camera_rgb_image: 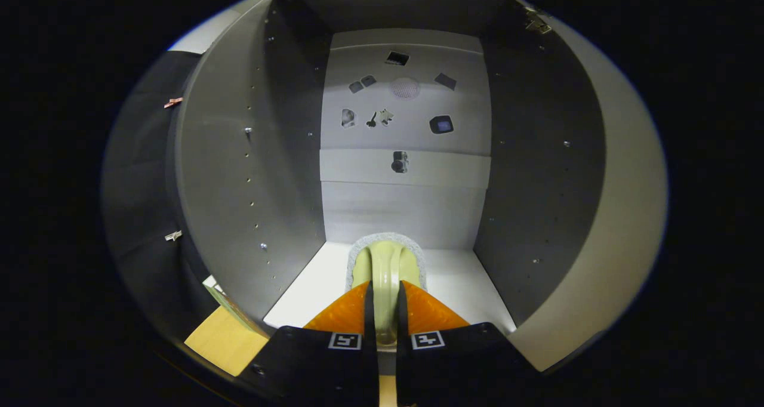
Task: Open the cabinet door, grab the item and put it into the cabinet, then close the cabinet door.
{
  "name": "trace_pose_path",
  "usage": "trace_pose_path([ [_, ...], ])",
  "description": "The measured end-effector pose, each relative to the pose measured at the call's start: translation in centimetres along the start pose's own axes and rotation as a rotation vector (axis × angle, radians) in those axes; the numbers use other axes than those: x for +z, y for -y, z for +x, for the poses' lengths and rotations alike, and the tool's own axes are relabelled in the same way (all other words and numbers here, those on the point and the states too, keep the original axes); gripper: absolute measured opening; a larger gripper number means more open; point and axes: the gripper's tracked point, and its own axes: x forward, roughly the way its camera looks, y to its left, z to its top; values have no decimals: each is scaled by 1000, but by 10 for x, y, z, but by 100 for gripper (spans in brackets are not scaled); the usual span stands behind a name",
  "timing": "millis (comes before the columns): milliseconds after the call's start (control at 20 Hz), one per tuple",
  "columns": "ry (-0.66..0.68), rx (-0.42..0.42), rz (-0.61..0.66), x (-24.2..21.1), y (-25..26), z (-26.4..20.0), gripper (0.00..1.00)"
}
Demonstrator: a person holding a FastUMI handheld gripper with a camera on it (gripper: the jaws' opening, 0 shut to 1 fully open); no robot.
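Gripper (386,302) is clamped on the handle of a pale brush (387,264), its long axis running straight to 12 o'clock, head already over the open cabinet's floor (310,287).

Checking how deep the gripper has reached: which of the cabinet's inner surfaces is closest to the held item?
The white cabinet floor. The pale yellow item, clamped by the gripper, hangs just over it; the side walls and the grey back panel lie farther off.
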Motion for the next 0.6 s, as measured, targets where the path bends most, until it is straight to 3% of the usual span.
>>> trace_pose_path([
  [300, -64, -50, 51, -12, 15, 55, 15],
  [600, -89, -70, 5, -25, 16, 83, 17],
])
